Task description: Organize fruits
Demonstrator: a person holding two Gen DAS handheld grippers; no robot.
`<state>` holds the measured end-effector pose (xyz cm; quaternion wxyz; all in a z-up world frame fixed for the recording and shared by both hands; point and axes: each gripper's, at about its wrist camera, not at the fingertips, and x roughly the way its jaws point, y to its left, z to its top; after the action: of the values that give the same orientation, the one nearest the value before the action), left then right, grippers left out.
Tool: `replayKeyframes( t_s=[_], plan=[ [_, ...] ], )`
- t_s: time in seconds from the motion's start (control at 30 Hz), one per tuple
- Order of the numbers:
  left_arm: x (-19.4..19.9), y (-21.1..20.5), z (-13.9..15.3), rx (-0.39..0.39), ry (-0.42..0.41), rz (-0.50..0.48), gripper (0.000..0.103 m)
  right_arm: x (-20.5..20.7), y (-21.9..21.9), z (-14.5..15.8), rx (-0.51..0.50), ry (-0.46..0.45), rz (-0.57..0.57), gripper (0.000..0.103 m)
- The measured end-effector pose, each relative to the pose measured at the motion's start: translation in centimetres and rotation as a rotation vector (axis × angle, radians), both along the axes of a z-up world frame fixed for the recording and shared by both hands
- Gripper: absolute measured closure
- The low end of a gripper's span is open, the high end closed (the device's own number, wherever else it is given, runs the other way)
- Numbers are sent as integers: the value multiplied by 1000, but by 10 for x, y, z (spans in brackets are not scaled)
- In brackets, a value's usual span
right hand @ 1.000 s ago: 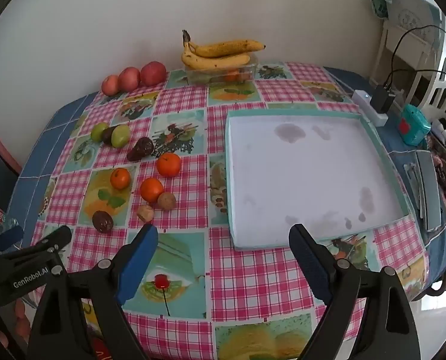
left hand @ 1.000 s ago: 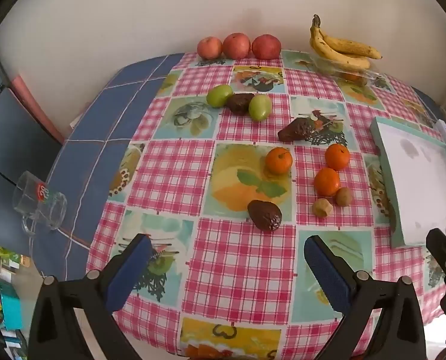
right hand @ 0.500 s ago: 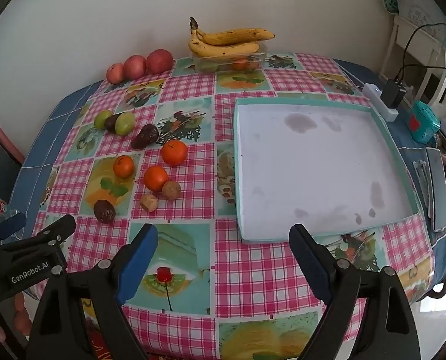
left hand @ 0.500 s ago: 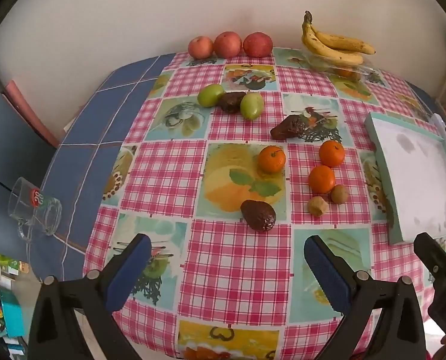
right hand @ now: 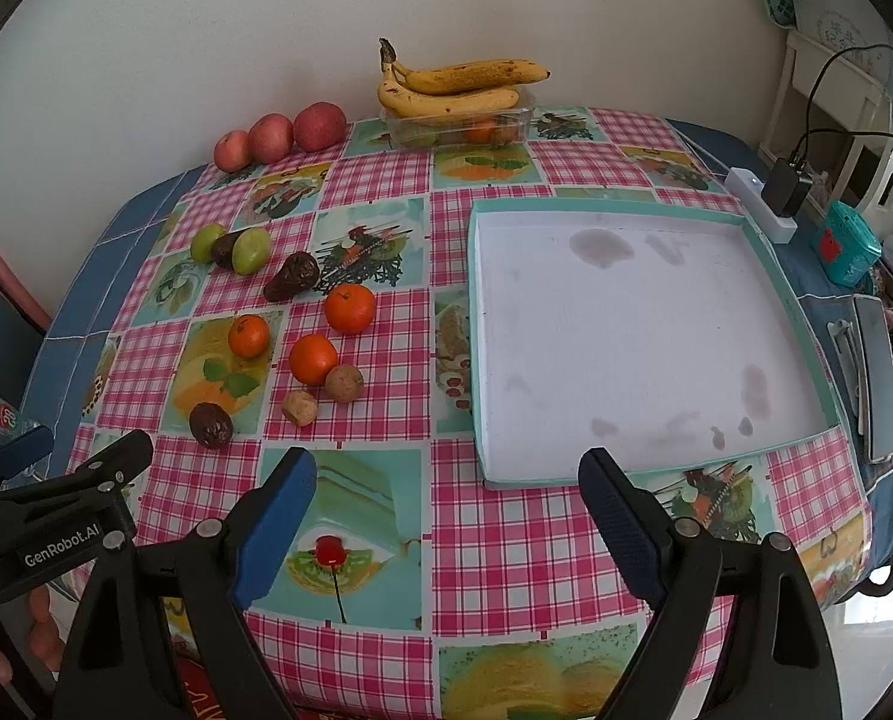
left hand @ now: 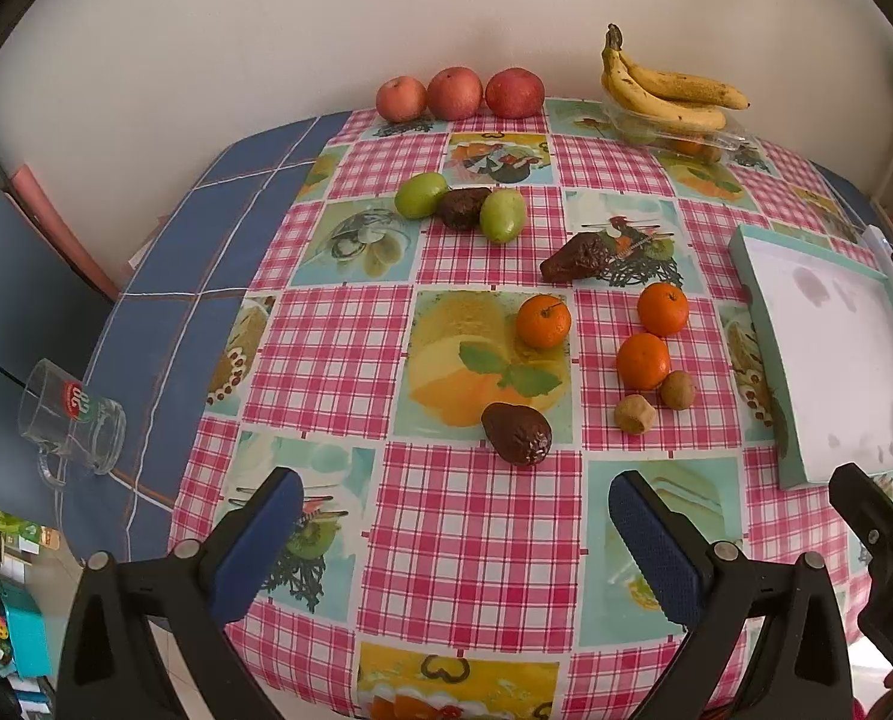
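Both the left gripper (left hand: 455, 531) and the right gripper (right hand: 446, 510) hung over the counter (right hand: 506, 546) with jaws wide open and holding nothing, while the oranges (right hand: 312, 358), avocados (right hand: 210, 425) and other fruit lay left of the empty tray (right hand: 626, 348).

White lettering reading "GenRobot.AI" is showing on the black body of the left tongs (right hand: 80, 456), while the red logo on the glass mug (left hand: 71, 420) is staying illegible.
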<state>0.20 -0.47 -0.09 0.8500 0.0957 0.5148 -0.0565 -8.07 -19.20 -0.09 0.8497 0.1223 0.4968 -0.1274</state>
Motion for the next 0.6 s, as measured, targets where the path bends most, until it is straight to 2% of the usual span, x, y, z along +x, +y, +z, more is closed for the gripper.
replayKeyframes(
  t_s=[0.6],
  plan=[
    [0,-1,0,0,-1,1,0,1,0,0,-2,2,3,13]
  ],
)
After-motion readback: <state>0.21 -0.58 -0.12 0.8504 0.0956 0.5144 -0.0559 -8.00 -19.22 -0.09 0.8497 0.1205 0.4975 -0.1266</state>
